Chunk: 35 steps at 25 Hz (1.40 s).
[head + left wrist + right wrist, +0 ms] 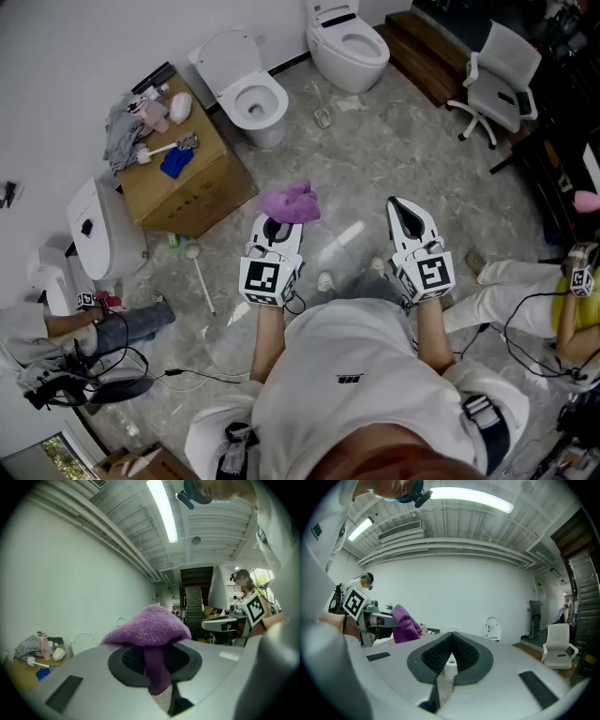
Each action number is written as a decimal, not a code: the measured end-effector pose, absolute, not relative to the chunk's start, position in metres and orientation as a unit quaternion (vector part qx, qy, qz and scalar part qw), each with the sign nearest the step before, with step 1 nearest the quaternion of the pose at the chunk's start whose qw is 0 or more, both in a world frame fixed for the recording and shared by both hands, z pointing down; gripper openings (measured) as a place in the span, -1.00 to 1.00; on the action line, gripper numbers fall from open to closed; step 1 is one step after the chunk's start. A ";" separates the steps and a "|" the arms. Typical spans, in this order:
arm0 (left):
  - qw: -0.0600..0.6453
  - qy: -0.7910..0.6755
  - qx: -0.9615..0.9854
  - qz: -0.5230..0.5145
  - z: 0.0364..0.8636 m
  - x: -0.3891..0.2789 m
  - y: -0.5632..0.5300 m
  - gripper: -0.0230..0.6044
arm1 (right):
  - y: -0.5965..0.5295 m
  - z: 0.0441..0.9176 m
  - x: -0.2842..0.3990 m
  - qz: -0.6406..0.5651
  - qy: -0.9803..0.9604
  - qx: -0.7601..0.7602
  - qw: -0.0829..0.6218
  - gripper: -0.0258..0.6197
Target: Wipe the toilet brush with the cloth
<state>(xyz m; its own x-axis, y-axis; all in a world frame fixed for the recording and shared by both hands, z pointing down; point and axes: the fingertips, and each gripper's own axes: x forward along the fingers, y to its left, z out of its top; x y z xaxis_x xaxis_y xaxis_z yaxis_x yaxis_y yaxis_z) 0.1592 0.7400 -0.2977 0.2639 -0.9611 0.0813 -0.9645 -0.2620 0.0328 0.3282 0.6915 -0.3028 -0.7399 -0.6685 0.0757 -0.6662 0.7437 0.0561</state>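
**A:** Toilet brush (201,279) first: where do we have it?

**B:** As far as we can tell, it is the white long-handled one lying flat on the floor (394,141). It is at about nine o'clock from our left gripper (278,225), well apart from both grippers. Its round head is at the end nearer the cardboard box (187,202).

**A:** And the cloth (291,202)?

**B:** We hold it in the left gripper. The jaws are closed on a fold of the purple cloth. The rest bunches up over the tips and sticks out at twelve o'clock.

**A:** What about our right gripper (401,208)?

**B:** Its jaws are pressed together with nothing gripped. It is level beside the left one, at three o'clock from it, and the two are not touching.

**A:** Is there anything on the box?

**B:** It sits at ten o'clock from the left gripper. On top are a shorter white brush (155,150), a blue rag (175,164) and a grey bundle (122,131).

**A:** And farther out?

**B:** One toilet (255,98) with its lid up is at twelve o'clock from the left gripper. A second toilet (349,42) is at one o'clock. An office chair (502,80) is at two o'clock from our right gripper.
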 end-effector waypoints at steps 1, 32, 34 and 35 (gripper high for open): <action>0.037 -0.606 0.794 0.021 -0.297 0.157 0.741 -0.70 | 0.692 -0.302 0.327 -0.013 -0.931 0.363 0.047 -0.93; 0.042 -0.608 0.792 0.031 -0.287 0.110 0.529 -0.70 | 0.471 -0.277 0.285 0.016 -0.932 0.358 0.053 -0.93; 0.040 -0.612 0.789 0.032 -0.287 0.110 0.509 -0.71 | 0.451 -0.276 0.285 0.016 -0.934 0.353 0.050 -0.93; 0.039 -0.614 0.788 0.031 -0.288 0.111 0.501 -0.70 | 0.442 -0.275 0.286 0.016 -0.935 0.350 0.050 -0.93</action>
